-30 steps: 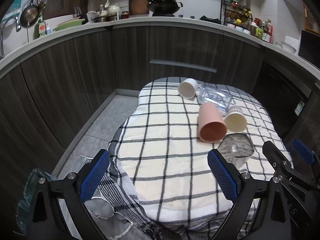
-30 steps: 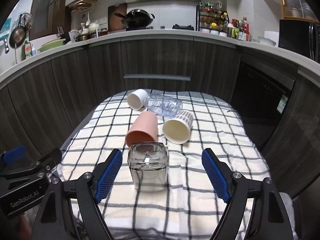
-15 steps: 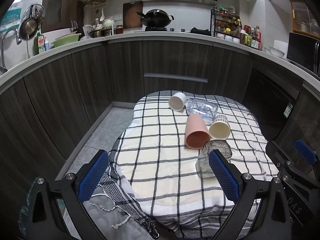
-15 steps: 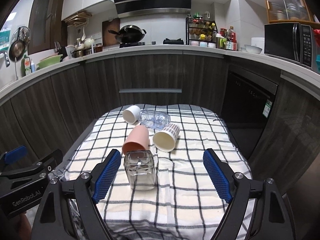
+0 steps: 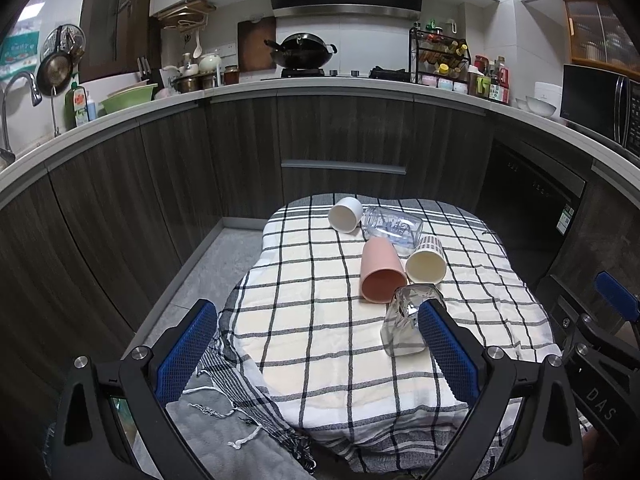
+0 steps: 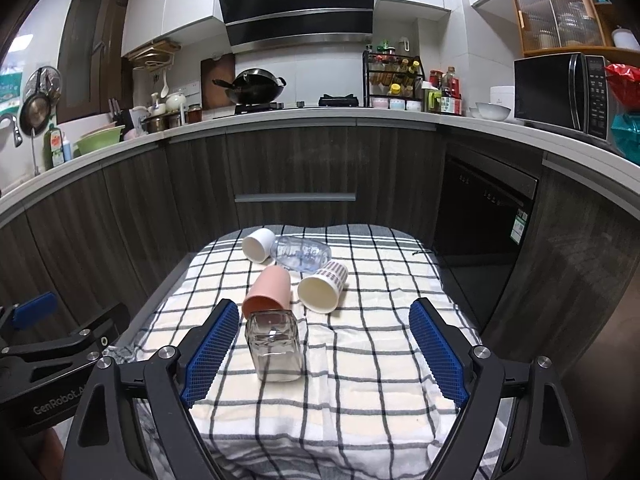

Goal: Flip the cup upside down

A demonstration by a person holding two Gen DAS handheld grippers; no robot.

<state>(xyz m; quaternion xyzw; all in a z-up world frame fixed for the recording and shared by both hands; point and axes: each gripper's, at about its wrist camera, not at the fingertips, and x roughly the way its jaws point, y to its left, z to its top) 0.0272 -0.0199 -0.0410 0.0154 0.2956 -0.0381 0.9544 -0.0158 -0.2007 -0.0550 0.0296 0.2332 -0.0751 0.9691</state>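
Note:
A square clear glass cup (image 6: 275,345) stands upside down on the checked cloth (image 6: 380,352), also in the left wrist view (image 5: 404,326). A pink cup (image 6: 268,291) (image 5: 381,270), a striped paper cup (image 6: 323,289) (image 5: 426,261), a white cup (image 6: 258,244) (image 5: 345,214) and a clear plastic cup (image 6: 301,254) (image 5: 393,227) lie on their sides behind it. My right gripper (image 6: 324,354) is open and empty, above and in front of the glass cup. My left gripper (image 5: 316,348) is open and empty to the left.
The cloth covers a small table with its edges close on all sides. Dark wood cabinets (image 6: 296,168) curve around behind it. A grey towel (image 5: 224,432) hangs at the table's near left corner. The kitchen counter (image 5: 344,84) holds pots and bottles.
Both grippers have pulled back and risen away from the table. The glass cup stays standing upside down on the cloth, apart from both grippers.

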